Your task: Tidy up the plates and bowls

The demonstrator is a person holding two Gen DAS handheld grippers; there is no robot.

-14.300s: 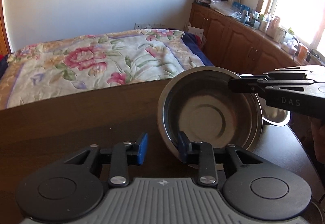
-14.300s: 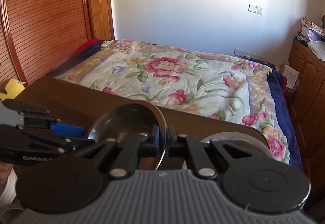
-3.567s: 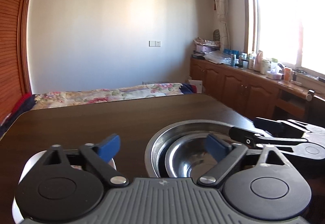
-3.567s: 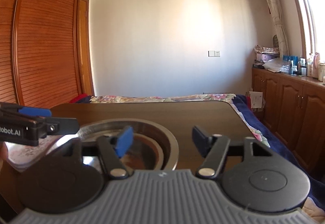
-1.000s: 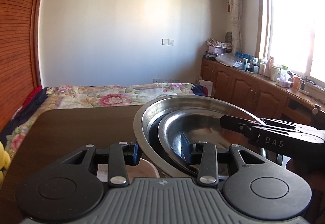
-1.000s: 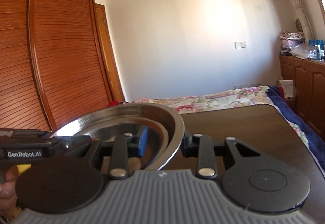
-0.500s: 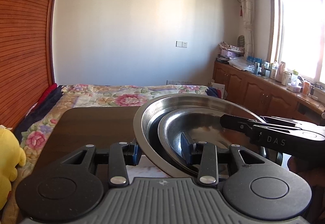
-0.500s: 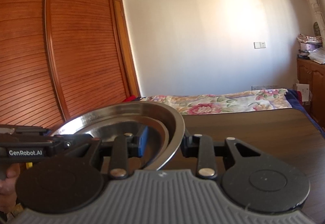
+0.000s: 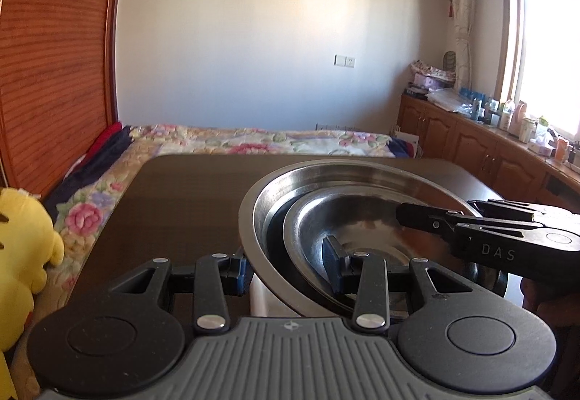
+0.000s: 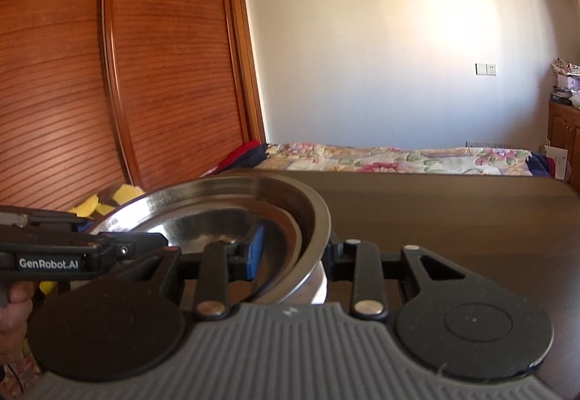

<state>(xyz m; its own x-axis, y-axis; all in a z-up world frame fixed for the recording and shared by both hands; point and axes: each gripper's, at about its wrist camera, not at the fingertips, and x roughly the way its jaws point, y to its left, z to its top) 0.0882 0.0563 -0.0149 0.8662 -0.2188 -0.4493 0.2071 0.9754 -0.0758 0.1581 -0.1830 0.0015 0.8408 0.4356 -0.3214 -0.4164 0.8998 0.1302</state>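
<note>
Low at centre frame, the nested steel bowls [image 9: 348,204] hang tilted between both tools: left gripper [image 9: 286,267] clamps one rim wall, right gripper [image 10: 293,249] the opposite.

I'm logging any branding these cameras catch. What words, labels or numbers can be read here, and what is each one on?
"DAS": on the side of the right gripper, seen from the left wrist camera.
"GenRobot.AI": on the side of the left gripper, seen from the right wrist camera.
Labels on the bottles on the window counter are too small to read.
</note>
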